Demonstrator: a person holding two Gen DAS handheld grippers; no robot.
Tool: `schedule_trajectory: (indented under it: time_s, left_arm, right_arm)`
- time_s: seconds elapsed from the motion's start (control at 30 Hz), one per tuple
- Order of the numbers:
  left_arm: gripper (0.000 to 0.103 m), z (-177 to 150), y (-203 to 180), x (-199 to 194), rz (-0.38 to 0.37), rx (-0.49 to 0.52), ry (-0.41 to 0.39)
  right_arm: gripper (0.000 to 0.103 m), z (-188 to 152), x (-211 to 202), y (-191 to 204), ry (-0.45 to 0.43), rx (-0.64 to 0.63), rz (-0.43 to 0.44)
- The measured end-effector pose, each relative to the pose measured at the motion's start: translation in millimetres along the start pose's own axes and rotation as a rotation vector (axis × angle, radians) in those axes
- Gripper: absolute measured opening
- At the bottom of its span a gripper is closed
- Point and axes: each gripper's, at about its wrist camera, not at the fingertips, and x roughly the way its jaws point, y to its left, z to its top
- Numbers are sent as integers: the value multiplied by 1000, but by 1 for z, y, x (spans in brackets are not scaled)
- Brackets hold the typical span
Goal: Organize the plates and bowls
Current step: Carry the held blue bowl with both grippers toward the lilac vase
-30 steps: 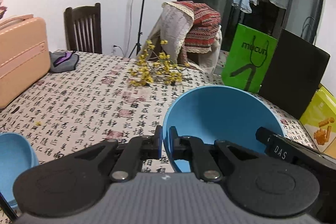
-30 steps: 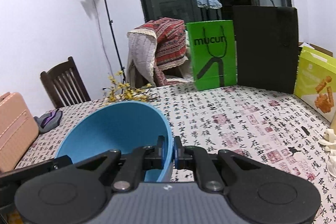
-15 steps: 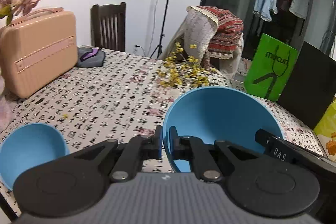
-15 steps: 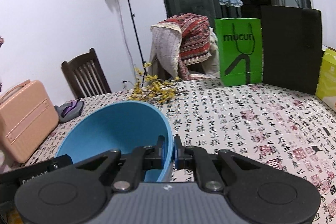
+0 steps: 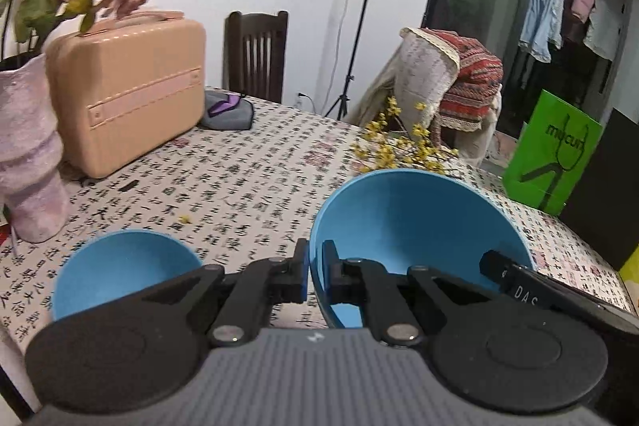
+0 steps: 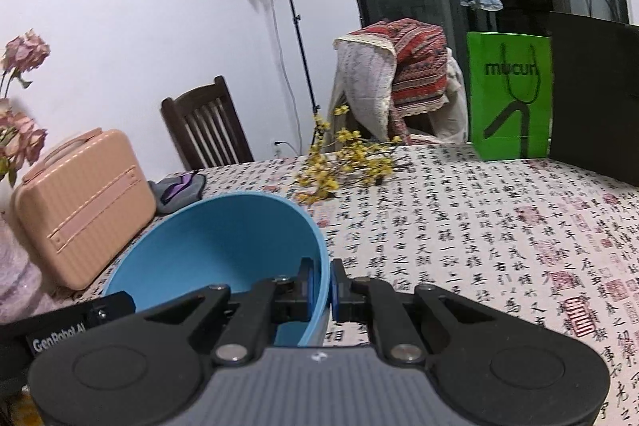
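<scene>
1. Grip state. Left gripper [image 5: 314, 268] is clamped on the near-left rim of the large blue bowl [image 5: 415, 226], one finger inside the wall, one outside. Right gripper [image 6: 322, 288] is clamped on the opposite rim of the same bowl [image 6: 223, 246]; its body also shows at lower right of the left wrist view. The bowl is carried by both grippers, tilted, above the table [image 5: 255, 178]; contact w/ the cloth cannot be confirmed.

2. Task-item location. Large bowl: centre-right of the left view, lower left-centre of the right view. Small blue bowl [image 5: 124, 266]: lower left of the left view, upright on the table, near the held bowl but apart from it.

3. Progress (judgement). Early to mid stage. The bowls are not yet nested or stacked. Probable remaining work: bring the two bowls together into one stack, release both grips. No plates are visible in either view, so plate status cannot be assessed.

4. Count, as visible.
- Bowls: 2 (1 large, held; 1 small, on table).
- Plates: 0 seen.
- Grippers: 2.
- Other: 1 peach case [image 5: 127, 86], upper left; 1 vase [image 5: 28, 154], left edge; 1 green bag [image 6: 509, 94], upper right; 1 yellow flower sprig [image 6: 343, 154], centre.
</scene>
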Motion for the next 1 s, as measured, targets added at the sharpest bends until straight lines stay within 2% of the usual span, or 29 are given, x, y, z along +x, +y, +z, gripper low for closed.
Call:
schedule_trajectory:
  time_s: [1.0]
  left_arm:
    - [7,13,85,-22,104,-99,-42]
  right_arm:
    - [8,-7,11,90,36,-63,133]
